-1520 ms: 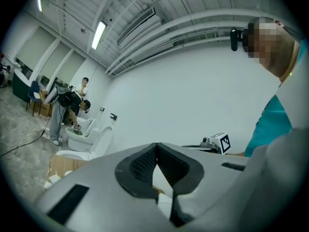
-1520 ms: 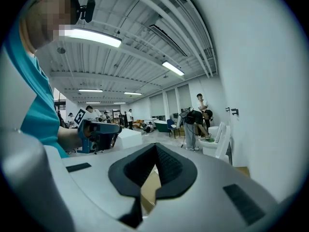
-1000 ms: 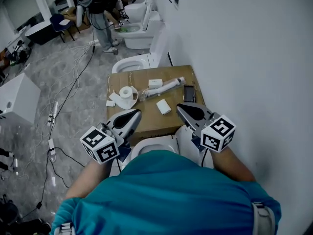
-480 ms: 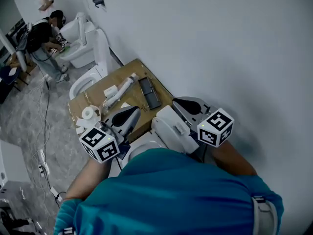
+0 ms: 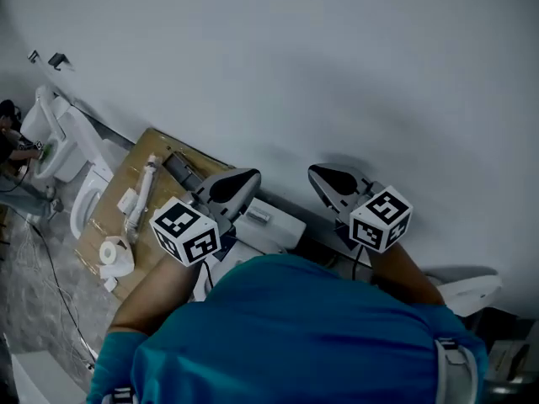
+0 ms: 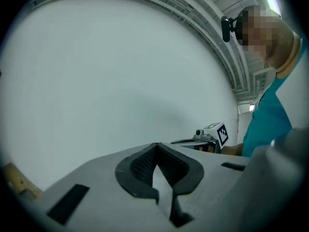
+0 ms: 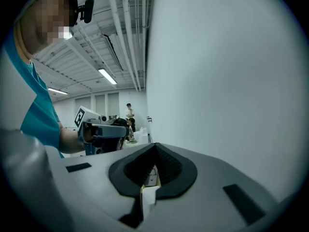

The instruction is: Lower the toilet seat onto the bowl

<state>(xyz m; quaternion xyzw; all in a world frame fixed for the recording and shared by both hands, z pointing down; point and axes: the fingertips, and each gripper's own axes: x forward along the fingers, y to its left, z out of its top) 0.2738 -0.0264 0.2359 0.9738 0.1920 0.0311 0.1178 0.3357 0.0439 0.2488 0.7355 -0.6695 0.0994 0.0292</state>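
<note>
1. a person in a teal shirt (image 5: pixel 286 335) is holding the left gripper (image 5: pixel 251 176) and the right gripper (image 5: pixel 315 171) side by side toward a white wall (image 5: pixel 337 74), both with jaws closed and gripping nothing
2. the toilet (image 5: pixel 274 225) is standing against the wall just below the grippers, the toilet seat hiding under the shirt
3. a toilet roll (image 5: pixel 112 253) is lying by the cardboard sheet's (image 5: pixel 125 173) edge away from the wall

Smooth matt wall (image 5: pixel 354 66); brown cardboard sheet (image 5: pixel 108 221)
</note>
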